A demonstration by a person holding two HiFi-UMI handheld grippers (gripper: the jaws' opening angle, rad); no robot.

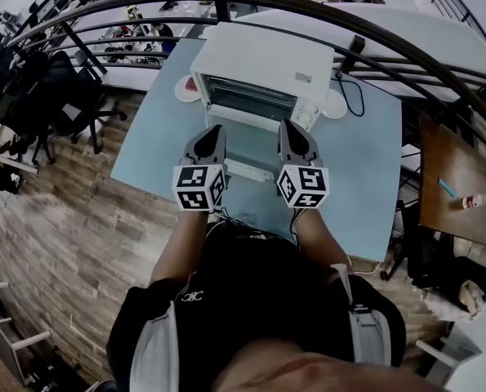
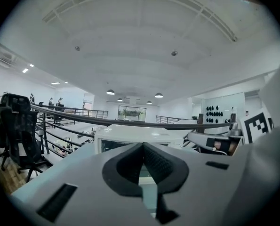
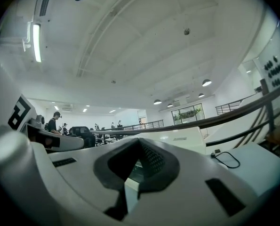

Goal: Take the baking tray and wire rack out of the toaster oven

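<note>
A white toaster oven [image 1: 263, 62] stands at the far side of a pale blue table [image 1: 365, 166], its glass door [image 1: 249, 144] folded down toward me. The dark opening [image 1: 247, 100] shows thin bars; tray and rack cannot be told apart there. My left gripper [image 1: 216, 131] hovers over the door's left edge and my right gripper [image 1: 286, 126] over its right edge, both pointing at the oven. In the left gripper view the jaws [image 2: 142, 146] are shut on nothing, with the oven [image 2: 125, 136] just beyond. The right gripper [image 3: 139, 143] is likewise shut and empty before the oven [image 3: 177, 138].
A small white dish [image 1: 185, 89] sits left of the oven and another [image 1: 337, 104] to its right. A black cable [image 1: 354, 88] loops behind. A curved dark railing [image 1: 324, 11] crosses beyond the table. Office chairs [image 1: 59, 96] stand left, a wooden side table [image 1: 451, 182] right.
</note>
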